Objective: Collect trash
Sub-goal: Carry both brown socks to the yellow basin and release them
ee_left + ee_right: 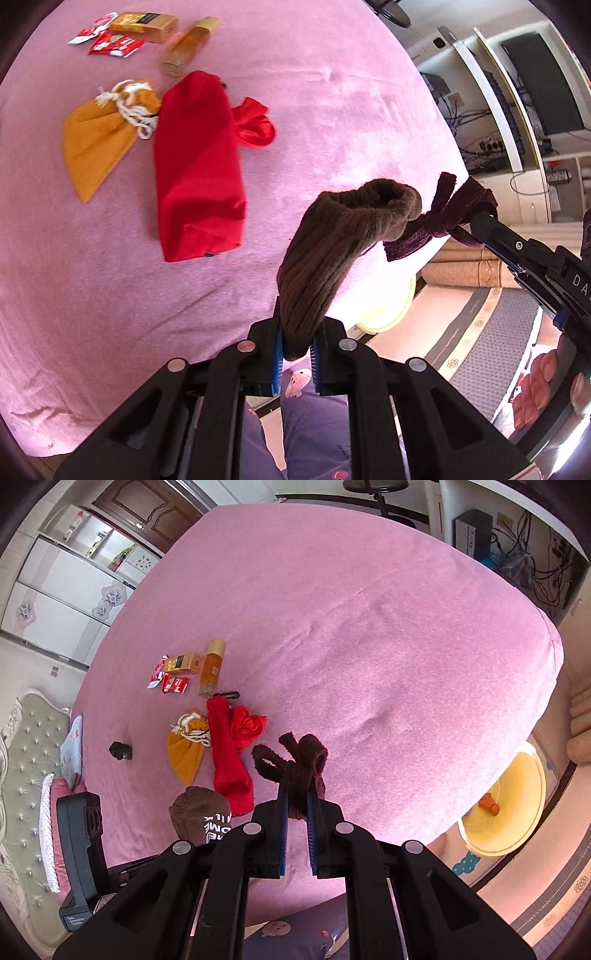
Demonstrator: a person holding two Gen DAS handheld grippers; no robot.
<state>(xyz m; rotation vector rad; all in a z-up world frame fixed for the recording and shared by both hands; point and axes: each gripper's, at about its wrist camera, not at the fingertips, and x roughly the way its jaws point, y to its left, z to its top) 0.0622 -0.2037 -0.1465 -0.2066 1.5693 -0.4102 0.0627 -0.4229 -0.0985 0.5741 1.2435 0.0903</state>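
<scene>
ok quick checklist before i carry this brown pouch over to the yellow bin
1. Left gripper shut on the bottom of the brown knit pouch: ok.
2. Right gripper shut on the pouch's dark tie: ok.
3. Pouch lifted off the pink bed, hanging between the two grippers: ok.
4. Pouch mouth pulled shut: not ok, the mouth gapes beside the knot.
5. Yellow bin on the floor past the bed edge, open at the top, a small orange item inside: ok.
6. Bed cleared: not ok; red bag, orange pouch, wrappers, box and bottle remain.
</scene>
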